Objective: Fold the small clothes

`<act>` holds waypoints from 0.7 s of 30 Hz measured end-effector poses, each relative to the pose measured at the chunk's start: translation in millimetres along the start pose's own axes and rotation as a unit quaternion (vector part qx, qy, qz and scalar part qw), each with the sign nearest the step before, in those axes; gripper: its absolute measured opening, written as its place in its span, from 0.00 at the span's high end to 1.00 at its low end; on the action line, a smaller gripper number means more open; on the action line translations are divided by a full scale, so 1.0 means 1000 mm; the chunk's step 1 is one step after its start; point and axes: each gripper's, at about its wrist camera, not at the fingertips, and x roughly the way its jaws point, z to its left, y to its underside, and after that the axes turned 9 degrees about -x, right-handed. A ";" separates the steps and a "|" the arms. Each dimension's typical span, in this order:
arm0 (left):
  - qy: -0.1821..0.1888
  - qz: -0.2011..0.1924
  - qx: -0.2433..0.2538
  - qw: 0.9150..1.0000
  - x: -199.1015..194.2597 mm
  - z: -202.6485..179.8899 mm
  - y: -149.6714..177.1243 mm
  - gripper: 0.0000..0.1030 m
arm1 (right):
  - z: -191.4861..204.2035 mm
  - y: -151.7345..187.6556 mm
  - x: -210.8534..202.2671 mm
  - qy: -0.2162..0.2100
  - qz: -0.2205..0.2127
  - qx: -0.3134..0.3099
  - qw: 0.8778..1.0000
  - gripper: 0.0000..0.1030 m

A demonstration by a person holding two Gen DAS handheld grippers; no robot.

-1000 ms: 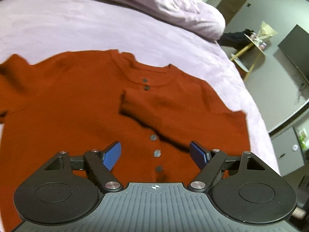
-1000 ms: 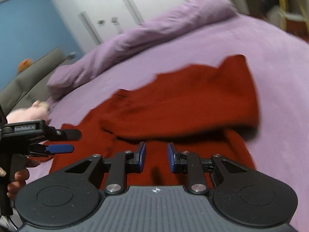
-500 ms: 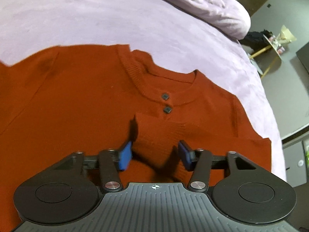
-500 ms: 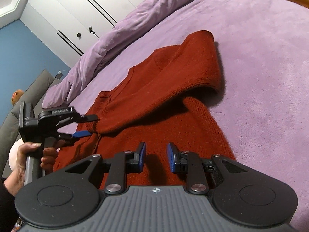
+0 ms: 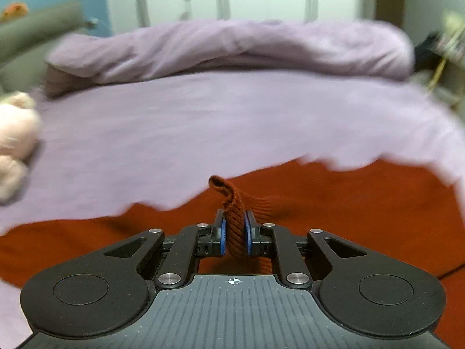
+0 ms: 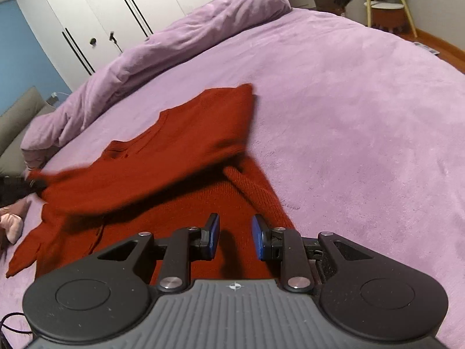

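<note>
While left gripper (image 5: 234, 237) pinches sweater (image 5: 334, 203), right gripper (image 6: 234, 236) gapes.

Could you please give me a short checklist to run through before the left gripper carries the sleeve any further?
1. Left gripper shut on the ribbed cuff of the rust-red knitted cardigan: ok.
2. Enough cuff held: ok, fabric shows above the blue pads.
3. Right gripper free: ok, open and holding nothing, over the cardigan's lower part.
4. Cardigan body flat on the purple plush bedspread: cannot tell, left view is blurred.
5. Pink plush toy off the cardigan: ok, it lies apart on the bedspread.
</note>
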 end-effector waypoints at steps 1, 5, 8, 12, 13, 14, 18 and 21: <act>0.007 0.016 -0.015 1.000 0.004 0.008 0.003 0.86 | 0.002 -0.001 0.002 -0.009 0.001 0.002 1.000 0.73; 0.076 0.063 -0.109 0.989 0.021 0.036 0.011 0.83 | 0.010 -0.008 0.009 -0.052 -0.001 0.024 0.998 0.65; 0.097 0.078 -0.143 0.982 0.033 0.042 0.015 0.79 | 0.012 -0.019 0.018 -0.063 0.002 0.043 0.997 0.64; 0.107 0.099 -0.143 0.979 0.040 0.044 0.019 0.85 | 0.018 -0.038 0.015 -0.068 -0.019 0.018 0.997 0.64; 0.103 0.095 -0.131 0.981 0.040 0.042 0.018 0.86 | 0.018 -0.043 0.013 -0.062 -0.029 0.010 0.998 0.63; 0.099 0.091 -0.121 0.984 0.040 0.039 0.018 0.86 | 0.018 -0.049 0.012 -0.052 -0.035 0.002 0.998 0.63; 0.111 0.079 -0.125 0.983 0.035 0.047 0.020 0.87 | 0.022 -0.069 0.039 -0.002 -0.029 -0.047 0.998 0.57; 0.121 0.069 -0.134 0.981 0.029 0.049 0.019 0.87 | 0.029 -0.079 0.073 0.032 0.001 -0.085 0.996 0.58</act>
